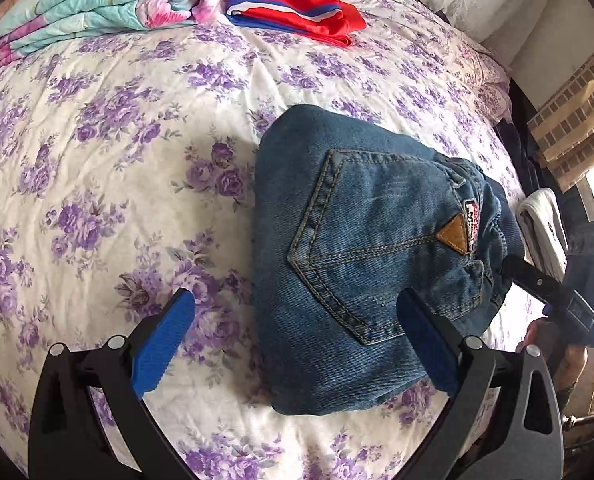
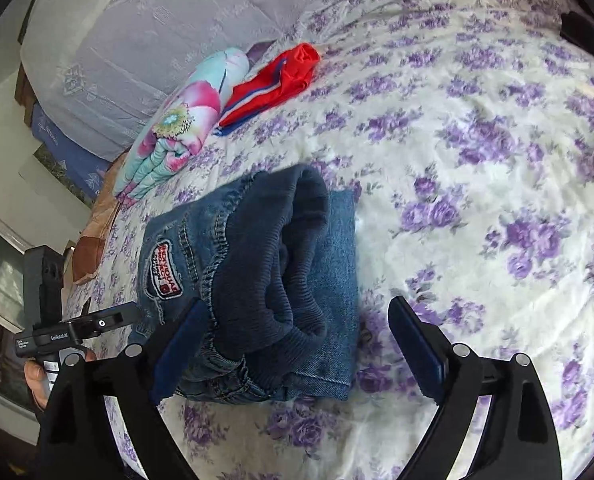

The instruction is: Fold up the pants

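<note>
1. The left gripper (image 1: 295, 328) hangs low over the bed, its blue-padded tongs spread wide and holding nothing; one pad overlaps the near edge of the jeans in view.
2. The right gripper (image 2: 293, 344) is likewise wide apart and empty, by the waistband end.
3. The jeans (image 1: 361, 256) lie folded into a compact bundle on the purple-flowered bedspread (image 1: 117, 160), back pocket up.
4. Farther off sit a folded floral quilt (image 1: 97, 0) and, just beside it, a red striped garment (image 1: 297, 16).
</note>
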`<action>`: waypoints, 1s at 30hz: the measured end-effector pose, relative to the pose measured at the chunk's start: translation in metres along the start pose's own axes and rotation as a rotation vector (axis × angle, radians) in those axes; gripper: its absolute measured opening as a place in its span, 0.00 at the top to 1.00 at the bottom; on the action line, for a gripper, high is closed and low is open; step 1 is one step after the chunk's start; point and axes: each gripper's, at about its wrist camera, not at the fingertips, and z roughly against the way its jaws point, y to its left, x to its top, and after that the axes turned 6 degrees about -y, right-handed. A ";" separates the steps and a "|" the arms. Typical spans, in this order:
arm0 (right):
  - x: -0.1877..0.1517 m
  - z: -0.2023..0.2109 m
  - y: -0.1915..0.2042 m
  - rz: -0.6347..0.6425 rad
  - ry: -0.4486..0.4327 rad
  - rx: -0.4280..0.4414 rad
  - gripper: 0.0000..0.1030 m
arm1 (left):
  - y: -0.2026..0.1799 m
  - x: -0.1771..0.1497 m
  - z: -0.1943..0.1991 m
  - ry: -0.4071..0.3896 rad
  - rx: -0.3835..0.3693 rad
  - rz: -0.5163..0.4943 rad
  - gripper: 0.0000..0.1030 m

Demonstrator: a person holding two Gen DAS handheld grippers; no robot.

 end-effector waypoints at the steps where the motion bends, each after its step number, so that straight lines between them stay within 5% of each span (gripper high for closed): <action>1: -0.002 -0.008 0.005 0.025 0.025 -0.003 0.10 | 0.002 0.001 0.001 -0.001 0.001 0.010 0.04; 6: -0.004 0.002 0.026 0.184 -0.031 -0.150 0.10 | 0.002 0.010 0.016 -0.107 0.093 0.046 0.04; 10: 0.004 0.072 0.060 0.308 -0.301 -0.195 0.10 | -0.014 0.022 0.033 -0.183 0.107 -0.023 0.04; 12: 0.011 0.081 0.078 0.359 -0.361 -0.192 0.30 | -0.022 0.030 0.035 -0.219 0.170 -0.048 0.04; 14: 0.018 0.062 0.093 0.403 -0.290 -0.182 0.88 | -0.027 0.037 0.035 -0.243 0.169 -0.039 0.04; 15: 0.020 0.047 0.102 0.433 -0.265 -0.192 0.95 | -0.032 0.040 0.032 -0.241 0.149 -0.036 0.05; 19: 0.029 -0.007 0.127 0.476 -0.166 -0.183 0.95 | -0.057 0.053 0.004 -0.203 0.129 -0.083 0.08; 23: 0.039 -0.048 0.090 0.402 -0.065 -0.225 1.00 | -0.047 0.055 -0.038 -0.118 0.168 -0.102 0.14; 26: 0.045 -0.042 0.056 0.281 -0.070 -0.089 1.00 | -0.015 0.058 -0.055 -0.075 0.029 -0.015 0.04; 28: 0.042 -0.038 0.056 0.272 -0.077 -0.074 1.00 | 0.000 0.059 -0.060 -0.034 -0.073 0.051 0.04; 30: 0.035 -0.027 0.068 0.304 -0.097 -0.101 1.00 | 0.007 0.056 -0.054 -0.023 -0.095 0.106 0.04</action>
